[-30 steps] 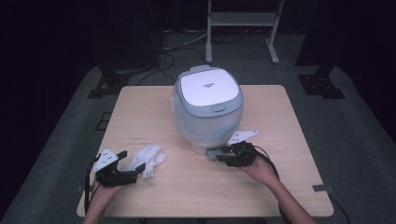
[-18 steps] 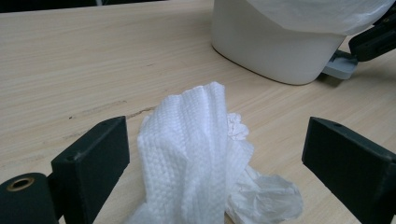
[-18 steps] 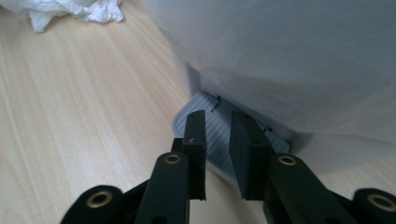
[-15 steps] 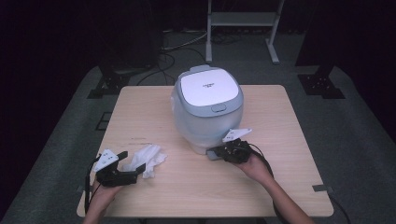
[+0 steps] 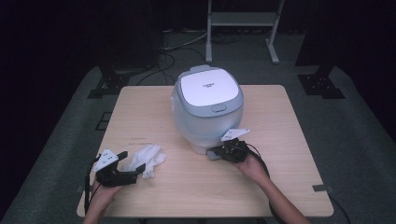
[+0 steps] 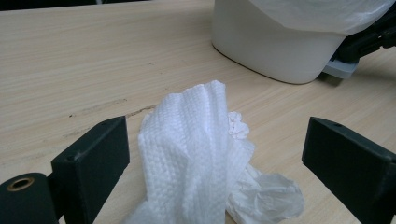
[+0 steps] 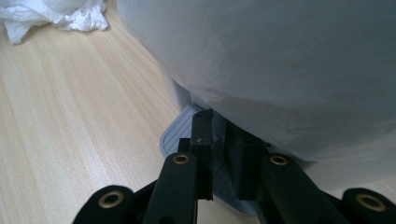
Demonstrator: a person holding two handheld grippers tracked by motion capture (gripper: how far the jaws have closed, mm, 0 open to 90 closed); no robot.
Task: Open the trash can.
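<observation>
Rice cooker (image 5: 208, 109), lid down, contents hidden. My right gripper (image 5: 218, 153) has just been closing — jaws clenched on its grey tab (image 7: 184, 128). My left gripper (image 5: 130, 169) gapes, straddling the paper towel (image 6: 196, 154) near the tabletop's front-left corner.

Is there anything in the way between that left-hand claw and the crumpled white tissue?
Nothing visible. The crumpled white paper towel lies on the bare wooden table right between the left gripper's open black fingers, which stand apart from it on either side.
</observation>
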